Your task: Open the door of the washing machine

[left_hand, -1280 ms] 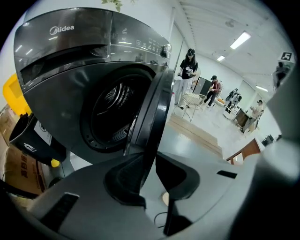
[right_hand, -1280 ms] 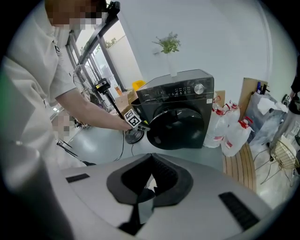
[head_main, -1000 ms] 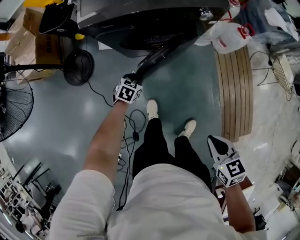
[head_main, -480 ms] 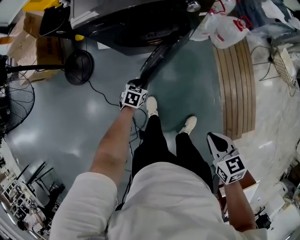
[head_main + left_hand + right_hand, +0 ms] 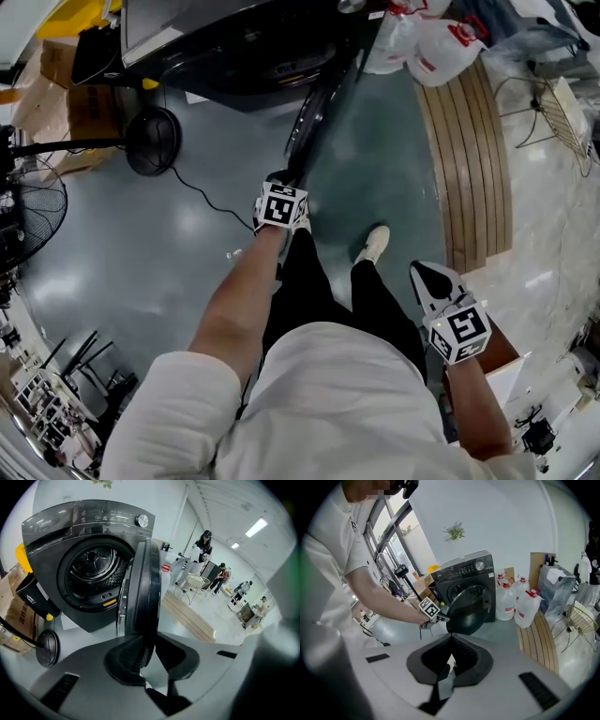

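One door [image 5: 142,585], edge toward left gripper [image 5: 148,654]

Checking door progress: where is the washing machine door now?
Head view, top centre: the door stands swung out from the washing machine, its free edge clamped in the left gripper.

Readable text: none that I can make out.
Control panel [image 5: 110,515] of the washing machine [image 5: 70,597]: small pale print and icons beside the round dial, too fine for me to read.
Panel's left end: a short pale wordmark, too blurred to spell out.
Yellow sticker [image 5: 108,603]: on the front rim under the drum opening, just left of the open door [image 5: 143,592]; print illegible.
Water jugs [image 5: 528,607]: red labels, wording too small.
Left marker cube [image 5: 281,206]: on my left tongs [image 5: 284,178]; a black-and-white square pattern, not letters.
Right marker cube [image 5: 457,330]: on my right tongs [image 5: 429,277]; same kind of pattern.
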Motion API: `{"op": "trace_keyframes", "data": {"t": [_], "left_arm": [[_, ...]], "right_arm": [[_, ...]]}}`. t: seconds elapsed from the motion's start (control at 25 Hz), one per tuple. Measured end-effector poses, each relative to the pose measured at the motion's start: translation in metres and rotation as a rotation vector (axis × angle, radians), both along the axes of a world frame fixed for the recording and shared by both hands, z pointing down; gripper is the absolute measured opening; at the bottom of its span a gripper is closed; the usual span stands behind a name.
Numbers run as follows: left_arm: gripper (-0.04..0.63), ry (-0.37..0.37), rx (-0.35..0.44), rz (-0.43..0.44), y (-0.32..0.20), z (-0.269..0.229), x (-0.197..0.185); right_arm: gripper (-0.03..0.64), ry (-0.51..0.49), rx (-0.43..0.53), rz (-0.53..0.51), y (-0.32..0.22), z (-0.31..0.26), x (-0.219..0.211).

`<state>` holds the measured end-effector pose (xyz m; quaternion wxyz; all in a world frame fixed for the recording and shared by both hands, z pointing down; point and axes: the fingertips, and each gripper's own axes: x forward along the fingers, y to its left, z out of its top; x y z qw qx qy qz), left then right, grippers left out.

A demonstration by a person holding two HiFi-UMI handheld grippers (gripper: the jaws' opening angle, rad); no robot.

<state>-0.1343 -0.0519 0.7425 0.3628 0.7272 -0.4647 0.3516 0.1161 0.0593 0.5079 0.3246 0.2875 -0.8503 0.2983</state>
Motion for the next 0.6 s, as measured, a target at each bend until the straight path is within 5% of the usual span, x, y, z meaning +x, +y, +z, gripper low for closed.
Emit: {"op": "trace_keyframes", "data": {"t": [0.6], "left_arm": [[0.086,0.046,-0.065,-0.077,0.014,-0.001,0.112]], "right_arm": [[0.009,-0.001,0.003,0.081,0.004,0.004,0.062]]}}
